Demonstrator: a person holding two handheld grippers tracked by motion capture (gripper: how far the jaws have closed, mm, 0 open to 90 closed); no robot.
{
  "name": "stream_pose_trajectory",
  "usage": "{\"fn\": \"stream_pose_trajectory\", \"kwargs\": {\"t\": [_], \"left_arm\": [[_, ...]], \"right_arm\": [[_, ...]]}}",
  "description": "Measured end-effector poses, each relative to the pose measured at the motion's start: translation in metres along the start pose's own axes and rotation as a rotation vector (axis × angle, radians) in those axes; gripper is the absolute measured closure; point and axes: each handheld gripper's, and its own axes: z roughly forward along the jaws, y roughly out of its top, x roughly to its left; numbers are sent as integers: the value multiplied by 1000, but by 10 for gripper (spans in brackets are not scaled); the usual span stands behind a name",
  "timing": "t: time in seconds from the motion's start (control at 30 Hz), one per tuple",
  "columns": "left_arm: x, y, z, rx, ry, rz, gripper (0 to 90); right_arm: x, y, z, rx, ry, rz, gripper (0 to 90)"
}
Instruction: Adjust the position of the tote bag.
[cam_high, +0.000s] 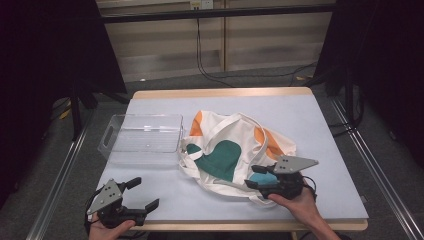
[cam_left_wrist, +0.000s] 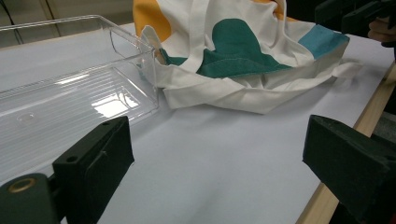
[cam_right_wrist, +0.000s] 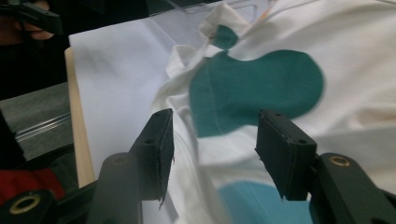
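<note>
Two grippers are waiting by a cloth bag on a table.

The right gripper (cam_high: 256, 176) is sitting over the near edge of the cloth bag (cam_high: 235, 150), and its jaws are standing apart with the bag's white cloth between them, not pinching it. The left gripper (cam_high: 146, 193) is hanging at the near left corner of the table (cam_high: 320, 130), with its jaws spread wide and nothing in them. The bag is lying crumpled in the middle of the table, white with green, orange and blue patches. A clear plastic bin (cam_high: 142, 132) is sitting just beside the bag, toward the left edge, and the bag's cloth is touching its side.
</note>
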Motion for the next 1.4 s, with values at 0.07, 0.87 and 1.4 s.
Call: {"fn": "stream_pose_trajectory", "kwargs": {"t": [0.07, 0.87, 1.4], "left_arm": [[1, 0, 1, -1, -17, -6, 88], [6, -1, 3, 28, -23, -18, 90], [4, 1, 7, 24, -52, -10, 91]], "right_arm": [[1, 9, 17, 28, 47, -14, 482], [1, 5, 94, 244, 53, -123, 483], [3, 3, 100, 302, -17, -182, 760]]}}
